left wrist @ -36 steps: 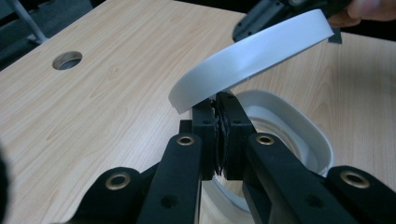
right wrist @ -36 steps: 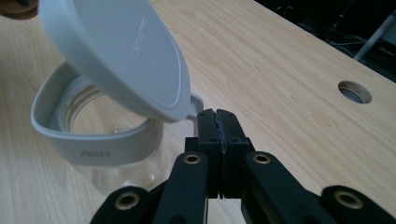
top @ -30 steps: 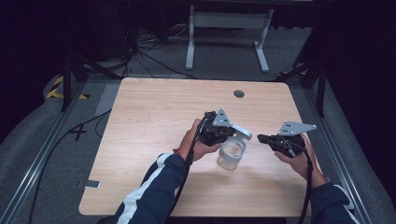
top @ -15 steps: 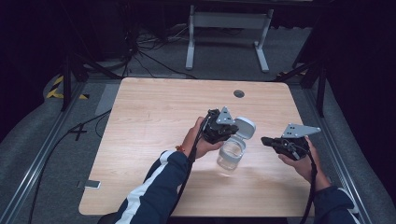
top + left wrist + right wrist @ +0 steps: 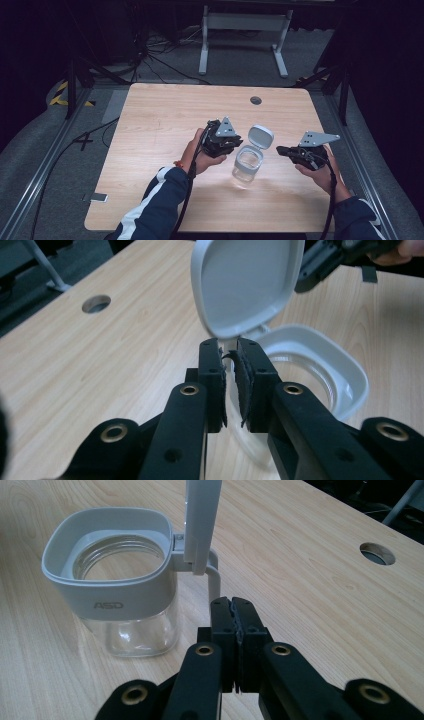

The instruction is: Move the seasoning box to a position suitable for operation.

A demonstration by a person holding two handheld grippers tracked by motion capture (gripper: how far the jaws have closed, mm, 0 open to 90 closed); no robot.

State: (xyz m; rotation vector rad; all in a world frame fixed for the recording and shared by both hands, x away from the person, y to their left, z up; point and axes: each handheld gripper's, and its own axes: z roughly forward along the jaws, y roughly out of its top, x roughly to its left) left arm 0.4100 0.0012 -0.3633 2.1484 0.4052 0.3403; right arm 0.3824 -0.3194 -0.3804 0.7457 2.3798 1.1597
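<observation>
A clear glass jar [image 5: 247, 164] with a grey square rim stands on the table right of the middle. Its hinged grey lid [image 5: 260, 136] stands upright and open. My left gripper [image 5: 239, 142] is just left of the jar, its tips close to the lid's lower edge [image 5: 235, 332]. Its jaws have just been opening and now stand a narrow gap apart [image 5: 229, 347] with nothing between them. My right gripper [image 5: 280, 149] hovers to the right of the jar, pointing at it. In the right gripper view it [image 5: 232, 605] is shut and empty, a short way from the jar [image 5: 117, 597] and its lid [image 5: 202, 520].
The wooden table [image 5: 150, 125] has a round cable hole [image 5: 256, 100] at the back. A small flat device [image 5: 95, 197] lies at the front left corner. A grey metal stand [image 5: 245, 30] and cables sit on the floor beyond the table.
The lid has swung up from a tilt over the jar to upright. My left gripper has drawn back a little to the left and its jaws have parted. The right gripper has stayed put.
</observation>
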